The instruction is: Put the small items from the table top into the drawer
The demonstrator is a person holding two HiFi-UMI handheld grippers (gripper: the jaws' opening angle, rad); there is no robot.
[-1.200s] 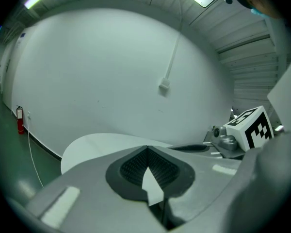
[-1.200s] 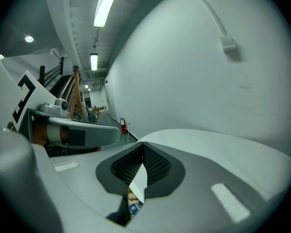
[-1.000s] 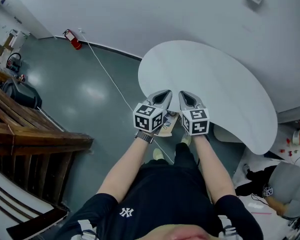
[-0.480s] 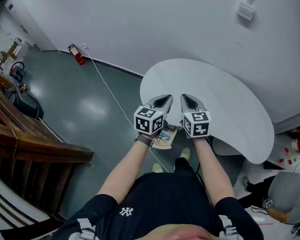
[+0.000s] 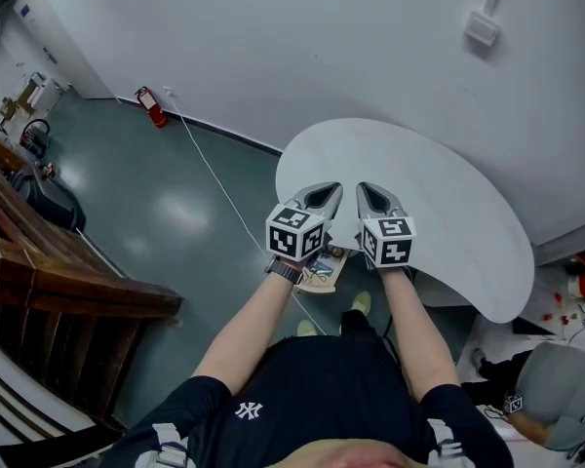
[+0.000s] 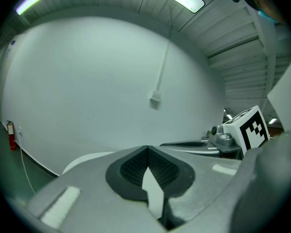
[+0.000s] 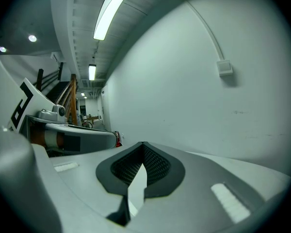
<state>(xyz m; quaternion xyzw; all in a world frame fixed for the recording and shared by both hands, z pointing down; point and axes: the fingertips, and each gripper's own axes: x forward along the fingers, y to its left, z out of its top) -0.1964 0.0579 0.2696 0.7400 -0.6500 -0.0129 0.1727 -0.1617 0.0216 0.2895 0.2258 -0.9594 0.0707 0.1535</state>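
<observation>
In the head view a white rounded table (image 5: 439, 178) stands against the wall, and its top looks bare. No small items and no drawer show in any view. My left gripper (image 5: 327, 192) and right gripper (image 5: 368, 190) hover side by side over the table's near edge, tips pointing at the wall. Both are shut with nothing between the jaws. The left gripper view shows the left gripper (image 6: 146, 149) shut, with the right gripper (image 6: 233, 135) beside it. In the right gripper view the right gripper (image 7: 143, 145) is shut too, and the left gripper (image 7: 63, 130) lies to its left.
A small printed board (image 5: 319, 268) shows below my left wrist. A red fire extinguisher (image 5: 152, 106) and a white cable (image 5: 214, 178) lie on the grey floor. Wooden steps (image 5: 68, 271) stand at the left. Another person (image 5: 556, 388) crouches at the bottom right.
The head camera has lifted a little, so more wall shows. Both grippers have drifted slightly right, still side by side and shut.
</observation>
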